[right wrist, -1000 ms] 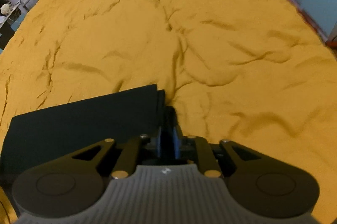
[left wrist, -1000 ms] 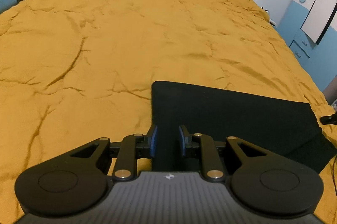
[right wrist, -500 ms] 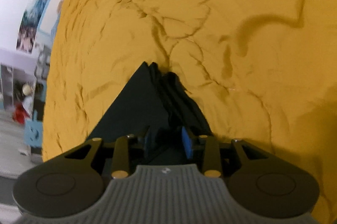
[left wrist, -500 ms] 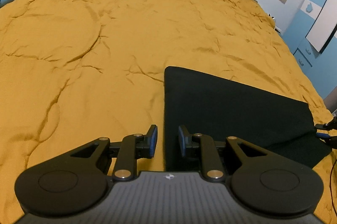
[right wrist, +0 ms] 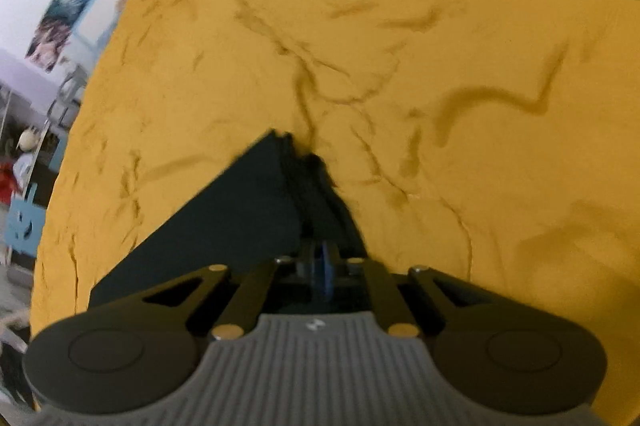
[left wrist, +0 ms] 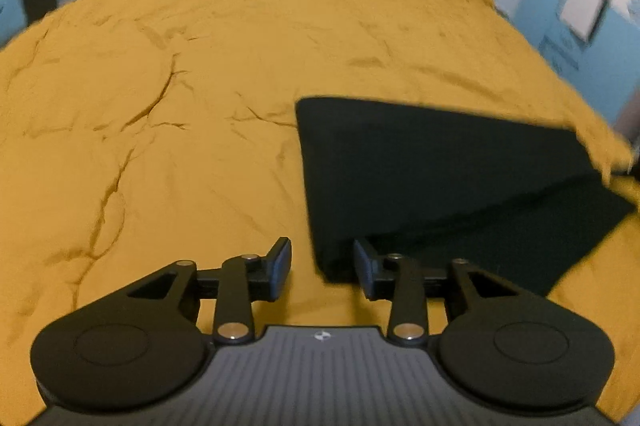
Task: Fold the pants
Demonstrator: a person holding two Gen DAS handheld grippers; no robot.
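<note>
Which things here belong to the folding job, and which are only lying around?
For the job:
- black pants
- left tongs, open
- right tongs, shut on the pants
- yellow bedspread, the work surface

Only around:
- wall pictures
- blue cabinet
</note>
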